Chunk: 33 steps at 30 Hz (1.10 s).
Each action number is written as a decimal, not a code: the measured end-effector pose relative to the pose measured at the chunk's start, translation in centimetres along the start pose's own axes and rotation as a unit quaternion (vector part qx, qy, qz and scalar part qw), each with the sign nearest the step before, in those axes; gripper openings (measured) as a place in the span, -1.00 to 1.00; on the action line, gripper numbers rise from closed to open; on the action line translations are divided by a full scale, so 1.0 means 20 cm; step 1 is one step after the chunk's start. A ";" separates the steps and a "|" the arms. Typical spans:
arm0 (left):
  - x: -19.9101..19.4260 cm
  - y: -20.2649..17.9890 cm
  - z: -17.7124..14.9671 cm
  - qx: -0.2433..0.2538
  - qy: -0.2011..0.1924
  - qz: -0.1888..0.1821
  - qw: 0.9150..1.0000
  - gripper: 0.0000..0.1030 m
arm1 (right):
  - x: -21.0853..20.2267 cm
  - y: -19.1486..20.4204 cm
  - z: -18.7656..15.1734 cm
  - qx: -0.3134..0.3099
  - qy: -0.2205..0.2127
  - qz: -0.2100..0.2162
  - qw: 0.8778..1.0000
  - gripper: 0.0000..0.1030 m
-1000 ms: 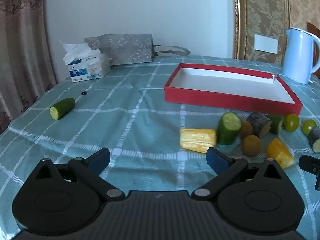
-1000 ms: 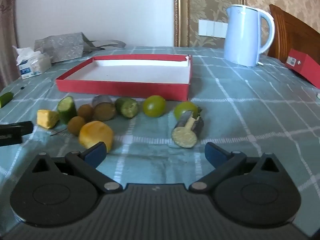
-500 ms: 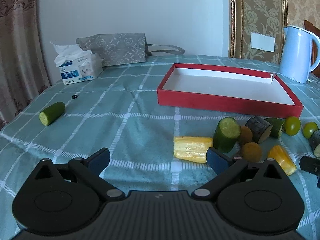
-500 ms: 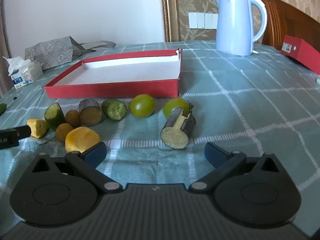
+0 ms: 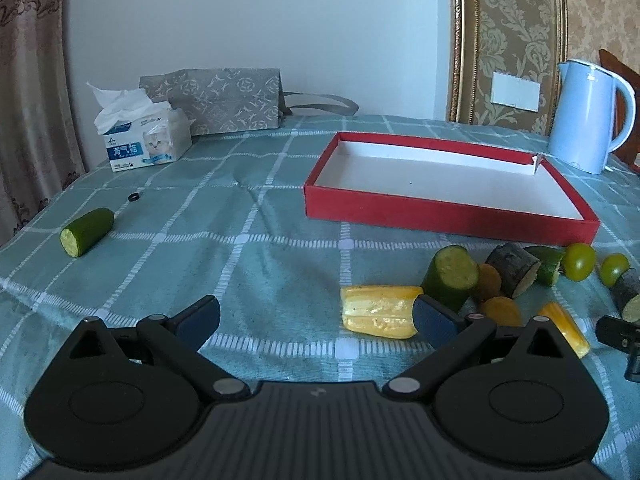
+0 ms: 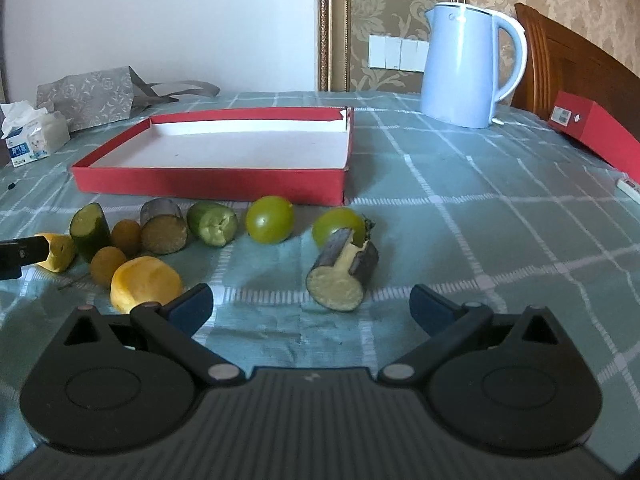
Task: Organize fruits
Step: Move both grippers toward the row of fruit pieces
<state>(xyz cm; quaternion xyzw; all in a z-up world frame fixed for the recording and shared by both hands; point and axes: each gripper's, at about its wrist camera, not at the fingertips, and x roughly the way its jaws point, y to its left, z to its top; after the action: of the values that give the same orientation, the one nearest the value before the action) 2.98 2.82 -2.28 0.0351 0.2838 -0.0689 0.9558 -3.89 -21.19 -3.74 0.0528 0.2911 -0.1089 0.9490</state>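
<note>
A lone cucumber piece (image 5: 87,231) lies far left on the checked tablecloth (image 5: 240,256), well apart from the rest. The left gripper (image 5: 316,314) is spread wide and holds nothing; its right finger sits just in front of a yellow piece (image 5: 378,311). Behind it, the red tray (image 5: 448,218) has no fruit inside. The right gripper (image 6: 311,305) also gapes wide, empty, with the dark-skinned cut stalk (image 6: 342,276) lying between its fingers but farther ahead, untouched. Two green round fruits (image 6: 269,219) rest near the tray's front wall.
</note>
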 end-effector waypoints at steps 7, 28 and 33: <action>-0.01 -0.03 0.00 0.011 -0.005 -0.009 1.000 1.00 | -0.03 0.01 -0.01 -0.002 -0.013 -0.009 1.000 1.00; 0.14 -0.09 0.03 0.032 0.022 0.003 0.999 1.00 | -0.04 -0.01 -0.01 0.006 -0.020 -0.012 1.000 1.00; 0.15 -0.07 0.03 0.033 0.022 -0.008 0.999 0.96 | -0.05 -0.01 -0.01 0.008 -0.022 -0.011 1.000 1.00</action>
<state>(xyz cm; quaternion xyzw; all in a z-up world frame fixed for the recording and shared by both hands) 5.60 0.93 -3.39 0.0660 0.3028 -0.0847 0.9470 -4.78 -21.23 -3.37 0.0548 0.2696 -0.1224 0.9536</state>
